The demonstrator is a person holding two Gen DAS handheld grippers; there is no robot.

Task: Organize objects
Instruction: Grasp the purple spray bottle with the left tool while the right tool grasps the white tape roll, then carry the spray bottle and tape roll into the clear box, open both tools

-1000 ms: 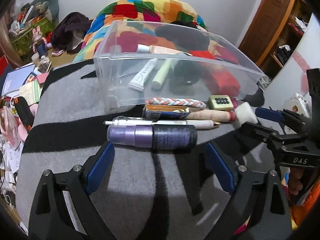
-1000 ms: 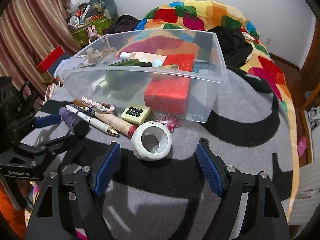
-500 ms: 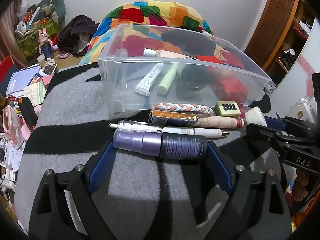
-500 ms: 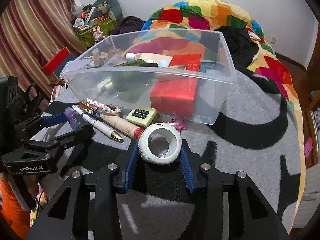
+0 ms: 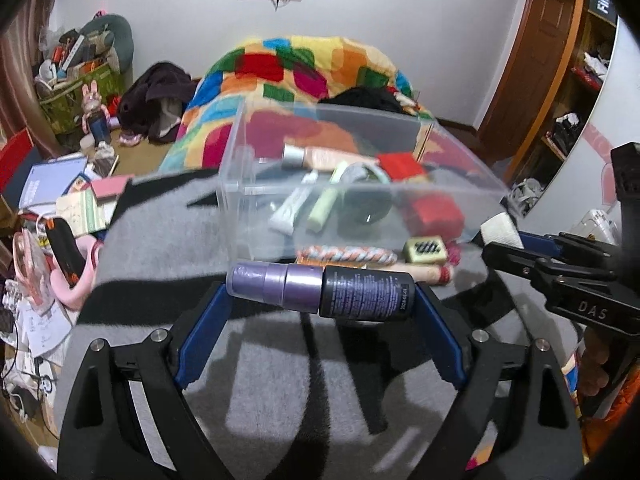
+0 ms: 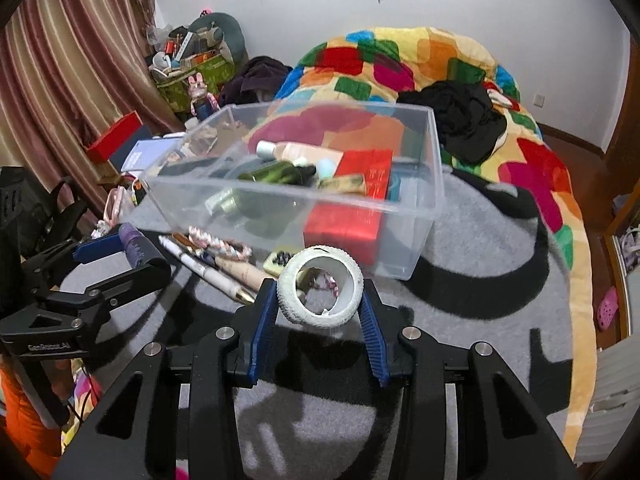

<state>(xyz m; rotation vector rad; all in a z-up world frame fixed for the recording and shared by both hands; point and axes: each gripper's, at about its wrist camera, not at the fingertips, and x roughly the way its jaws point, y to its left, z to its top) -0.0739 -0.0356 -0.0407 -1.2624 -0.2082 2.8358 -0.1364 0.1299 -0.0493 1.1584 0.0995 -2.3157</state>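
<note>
In the left wrist view, the left gripper (image 5: 322,300) was clamped end to end on a purple spray bottle (image 5: 320,291), one blue pad against the pale cap and the other against the base. The bottle lay crosswise at centre frame, its dark lower half bearing a printed label, and it looked lifted clear of the grey blanket (image 5: 280,380), judging by the shadow under it. Above it stood the clear plastic bin (image 5: 248,184), already holding tubes, a dark round item and a red box (image 5: 432,212). Just in front of the bin wall lay a braided bracelet (image 5: 348,255) and a small green tile (image 5: 425,249). At the right edge the right gripper (image 5: 516,240) showed, with a white roll between its fingers.

In the right wrist view, the right gripper (image 6: 320,300) was closed on a roll of white tape (image 6: 320,286), pads pressing its textured rim from both sides, the hollow core facing the camera. It sat at lower centre, apparently raised above the blanket. The bin (image 6: 434,184) filled mid-frame beyond it; a white pen (image 6: 208,274) remained beside the bin at centre left.

The step in hand seemed to be carrying both picked items to the bin. Next, each would need to rise over the near rim before the grip was let go.
</note>
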